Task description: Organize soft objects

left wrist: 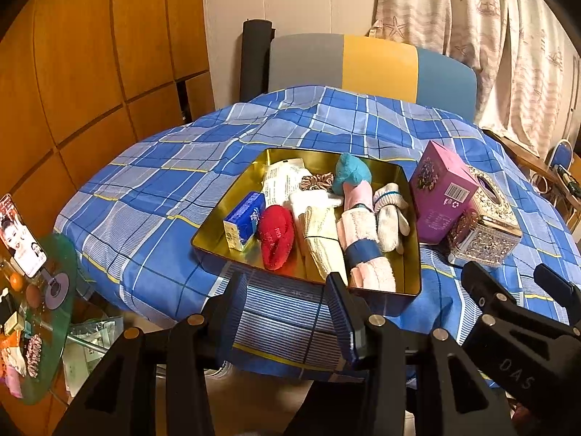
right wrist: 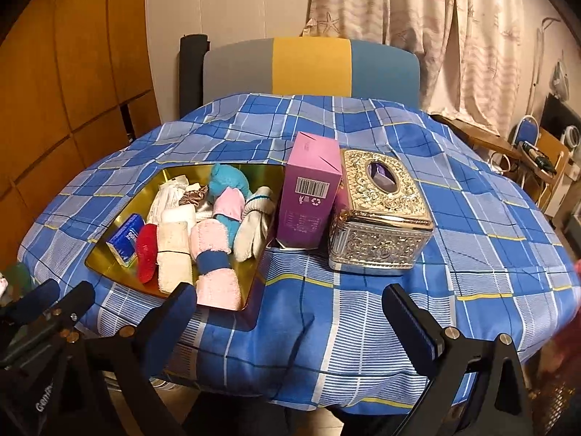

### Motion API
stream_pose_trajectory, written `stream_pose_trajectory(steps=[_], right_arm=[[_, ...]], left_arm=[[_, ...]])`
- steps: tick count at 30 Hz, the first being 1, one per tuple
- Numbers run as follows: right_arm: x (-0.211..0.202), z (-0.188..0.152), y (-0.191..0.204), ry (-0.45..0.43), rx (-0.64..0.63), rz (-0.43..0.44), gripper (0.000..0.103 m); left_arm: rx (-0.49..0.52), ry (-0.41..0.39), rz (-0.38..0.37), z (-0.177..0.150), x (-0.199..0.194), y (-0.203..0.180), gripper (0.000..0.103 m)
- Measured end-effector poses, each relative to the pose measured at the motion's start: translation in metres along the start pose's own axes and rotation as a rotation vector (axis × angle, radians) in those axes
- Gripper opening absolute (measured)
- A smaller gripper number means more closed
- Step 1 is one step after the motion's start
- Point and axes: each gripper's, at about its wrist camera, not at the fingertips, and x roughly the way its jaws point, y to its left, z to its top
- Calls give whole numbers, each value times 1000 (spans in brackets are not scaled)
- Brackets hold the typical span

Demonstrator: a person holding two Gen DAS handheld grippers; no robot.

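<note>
Gold tin tray (left wrist: 410, 254) on blue plaid tablecloth (left wrist: 152, 196), crowded with soft goods: red slipper (left wrist: 276, 236), cream rolled towel (left wrist: 321, 234), pink towel roll with blue band (left wrist: 365, 254), white knit glove (left wrist: 390, 214), teal plush (left wrist: 351, 174).

Likely light, squashy, non-slip; pinch mid-roll, beside band.

Left gripper (left wrist: 287, 312) spread, empty, at tray's near edge. Right gripper (right wrist: 290, 323) spread, empty, over bare cloth.

Right view alone shows oval opening atop ornate tissue box (right wrist: 381, 214); left view alone shows green glass side table (left wrist: 54, 254).

Wood-panelled wall (left wrist: 90, 72), patterned curtain (right wrist: 454, 36) — tricolour chair (right wrist: 308, 65)
</note>
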Motion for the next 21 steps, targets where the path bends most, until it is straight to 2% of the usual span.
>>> stream_pose_trajectory(steps=[21], right_arm=[[6,1,0,17,-1,-5,103]], left_arm=[[-3,17,4,-1,5,2,45]])
